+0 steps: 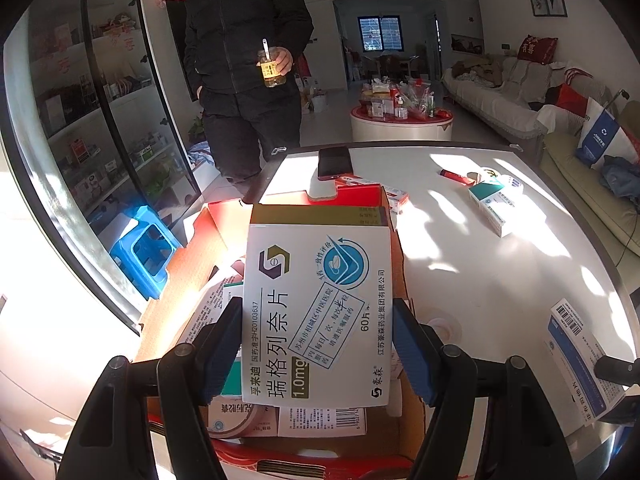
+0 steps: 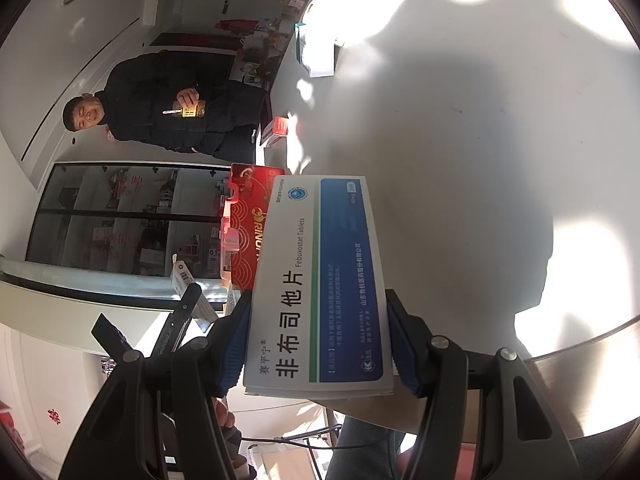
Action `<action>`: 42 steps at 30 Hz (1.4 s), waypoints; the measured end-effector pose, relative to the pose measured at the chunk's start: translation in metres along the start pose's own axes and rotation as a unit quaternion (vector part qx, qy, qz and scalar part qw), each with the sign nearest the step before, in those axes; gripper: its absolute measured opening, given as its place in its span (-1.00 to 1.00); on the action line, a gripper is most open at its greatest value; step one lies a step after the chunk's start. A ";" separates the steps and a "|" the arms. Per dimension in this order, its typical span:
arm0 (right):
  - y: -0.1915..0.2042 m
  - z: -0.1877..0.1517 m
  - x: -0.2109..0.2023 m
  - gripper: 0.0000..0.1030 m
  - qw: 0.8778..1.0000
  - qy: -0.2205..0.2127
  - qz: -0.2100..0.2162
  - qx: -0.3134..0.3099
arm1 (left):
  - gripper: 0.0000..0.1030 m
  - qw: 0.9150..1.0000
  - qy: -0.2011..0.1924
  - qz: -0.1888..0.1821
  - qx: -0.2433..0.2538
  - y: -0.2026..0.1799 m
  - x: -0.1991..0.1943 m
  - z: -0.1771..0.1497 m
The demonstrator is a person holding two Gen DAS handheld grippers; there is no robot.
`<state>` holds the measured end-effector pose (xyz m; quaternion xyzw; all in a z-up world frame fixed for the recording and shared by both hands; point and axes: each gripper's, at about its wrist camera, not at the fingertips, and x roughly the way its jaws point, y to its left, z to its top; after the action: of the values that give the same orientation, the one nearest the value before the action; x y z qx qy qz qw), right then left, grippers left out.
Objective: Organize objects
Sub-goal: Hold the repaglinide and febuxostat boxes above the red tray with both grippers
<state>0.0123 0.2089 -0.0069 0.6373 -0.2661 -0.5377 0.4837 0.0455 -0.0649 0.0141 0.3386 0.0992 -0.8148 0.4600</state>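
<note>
Left gripper: jaws clamp a white medicine box above the red carton, seemingly unreleased;
Right gripper: jaws hold a blue-and-white tablet box over the desk

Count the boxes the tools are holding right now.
2: a white box in the left tool, above the carton; a blue-and-white box in the right tool, over the table.

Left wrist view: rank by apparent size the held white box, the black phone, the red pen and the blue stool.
1. Held white box, though nearness inflates it.
2. Blue stool.
3. Black phone.
4. Red pen.
</note>
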 end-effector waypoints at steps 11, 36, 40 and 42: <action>0.002 0.002 0.002 0.18 1.000 0.004 0.002 0.000 | 0.47 1.000 0.005 0.003 0.000 0.003 0.004 -0.001; 0.005 0.001 0.010 0.18 1.000 0.014 0.011 0.005 | 0.47 0.999 0.026 -0.012 -0.035 0.020 0.010 -0.004; 0.005 0.001 0.012 0.18 1.000 0.015 0.011 0.004 | 0.47 0.999 0.029 -0.015 -0.042 0.024 0.011 -0.004; 0.007 0.001 0.012 0.18 1.000 0.016 0.009 -0.001 | 0.47 0.998 0.031 -0.018 -0.045 0.025 0.012 -0.004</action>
<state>0.0161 0.1957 -0.0060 0.6431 -0.2636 -0.5231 0.4932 0.0639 -0.0850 0.0071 0.3406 0.1564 -0.8066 0.4571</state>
